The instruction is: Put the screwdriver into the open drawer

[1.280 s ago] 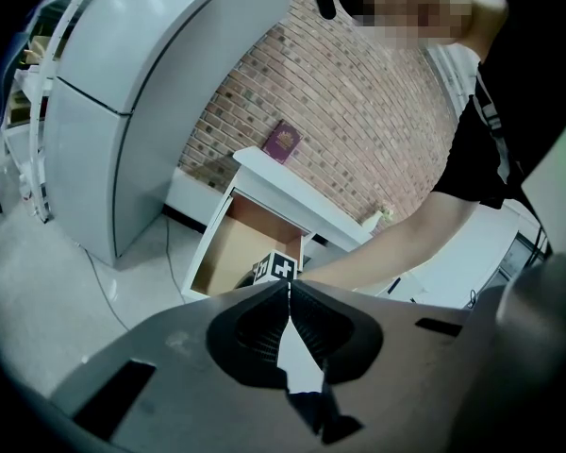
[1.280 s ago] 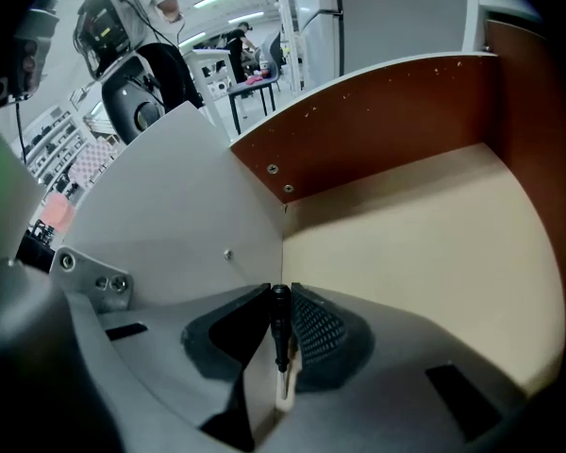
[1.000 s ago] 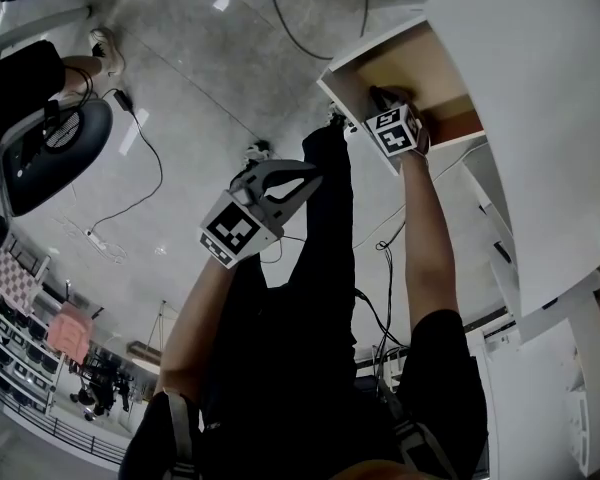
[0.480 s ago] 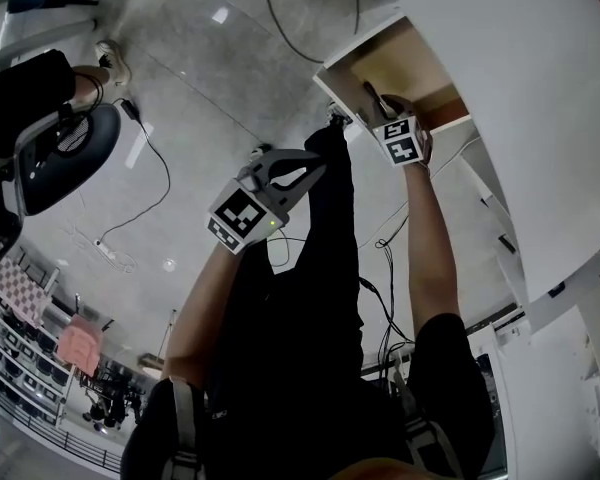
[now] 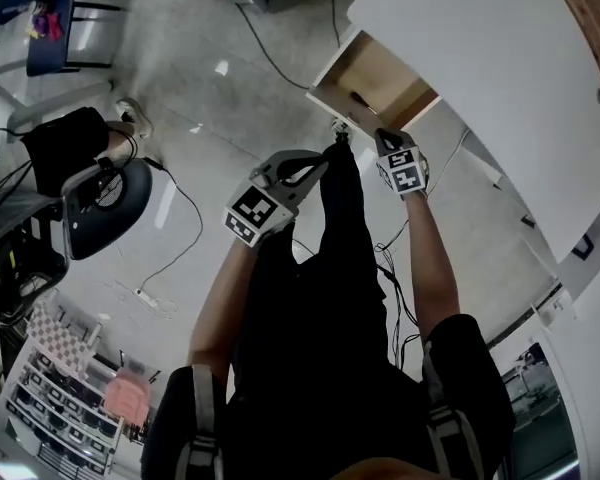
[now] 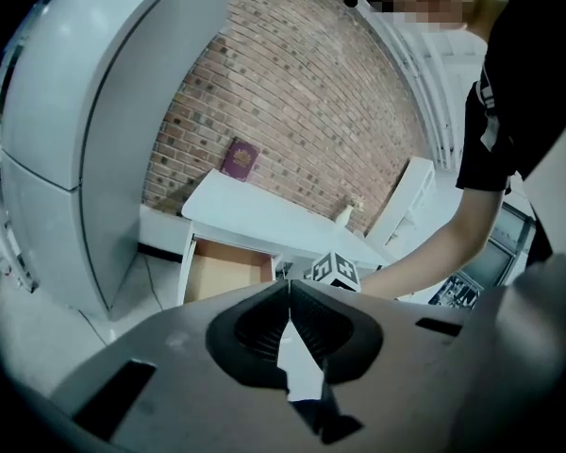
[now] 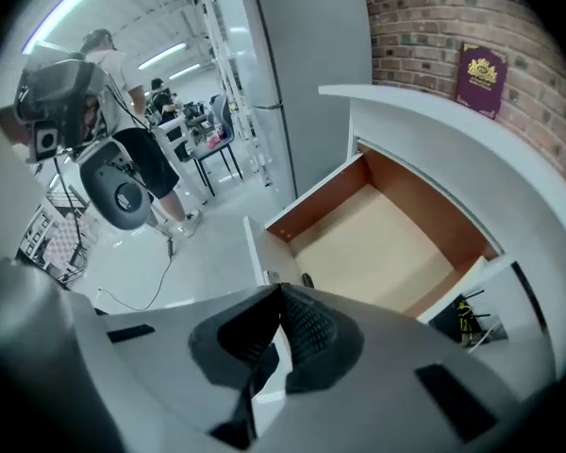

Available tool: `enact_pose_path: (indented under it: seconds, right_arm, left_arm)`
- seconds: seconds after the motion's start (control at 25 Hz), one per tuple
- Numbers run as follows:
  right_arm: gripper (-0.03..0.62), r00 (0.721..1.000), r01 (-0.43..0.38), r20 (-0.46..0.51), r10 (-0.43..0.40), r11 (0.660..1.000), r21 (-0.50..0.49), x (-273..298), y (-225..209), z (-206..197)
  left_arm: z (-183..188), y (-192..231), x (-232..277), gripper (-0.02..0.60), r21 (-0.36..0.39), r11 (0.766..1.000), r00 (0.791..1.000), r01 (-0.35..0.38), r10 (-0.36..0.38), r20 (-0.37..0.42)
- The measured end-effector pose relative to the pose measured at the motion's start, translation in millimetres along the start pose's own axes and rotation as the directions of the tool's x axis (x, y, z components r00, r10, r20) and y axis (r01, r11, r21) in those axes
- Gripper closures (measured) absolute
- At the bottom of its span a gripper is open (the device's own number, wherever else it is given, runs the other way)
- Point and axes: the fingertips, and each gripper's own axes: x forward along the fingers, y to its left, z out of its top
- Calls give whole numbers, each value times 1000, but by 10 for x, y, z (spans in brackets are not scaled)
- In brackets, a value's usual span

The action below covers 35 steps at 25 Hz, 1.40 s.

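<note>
Evidently the drop has been made: a second ago the right gripper (image 5: 385,140) was reaching down inside the drawer (image 5: 380,73), and it has since drawn back, so it now hangs just outside the drawer's front panel. A thin dark shape, which I take for the screwdriver (image 5: 361,101), lies on the drawer's bottom close behind that front panel. The right gripper view shows only a small dark end there, just over the front panel, with the rest of the drawer floor bare. Judged from this, the task's one placement looks done, and what remains is only to clear away from the still-open drawer.

The right gripper's fingers (image 7: 309,330) meet at their tips with nothing between them; only the drawer front shows through the slot lower down. The left gripper (image 5: 320,164) hovers well short of the drawer, on the side away from the white surface (image 5: 500,88). Its fingers (image 6: 259,333) are likewise pressed together at the tips and hold nothing. Neither gripper touches the drawer or the screwdriver.
</note>
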Motion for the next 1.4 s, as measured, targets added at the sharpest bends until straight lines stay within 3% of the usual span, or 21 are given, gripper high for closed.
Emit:
enact_pose_path:
  seconds: [0.36, 0.6, 0.72, 0.84, 1.12, 1.4]
  right_arm:
    - [537, 992, 24, 120, -25, 1000, 10, -936, 767, 201]
    - [537, 969, 74, 230, -93, 993, 88, -1427, 1083, 369]
    - [537, 965, 34, 256, -53, 996, 77, -1668, 1308, 395]
    - [537, 964, 11, 265, -26, 998, 57, -1784, 1467, 362]
    - [537, 941, 89, 323, -101, 995, 53, -1989, 1651, 567]
    - [537, 924, 136, 351, -153, 988, 73, -2221, 1924, 512]
  left_arm:
    - [262, -241, -361, 565, 103, 993, 998, 54, -50, -42]
    - [279, -388, -613, 565, 132, 988, 996, 84, -80, -35]
    - [192, -536, -753, 565, 139, 985, 994, 98, -90, -64]
    - [238, -688, -862, 565, 176, 977, 992, 118, -110, -53]
    - [273, -767, -1095, 565, 209, 966, 988, 151, -146, -42]
    - [147, -957, -1187, 565, 245, 948, 979, 202, -195, -56]
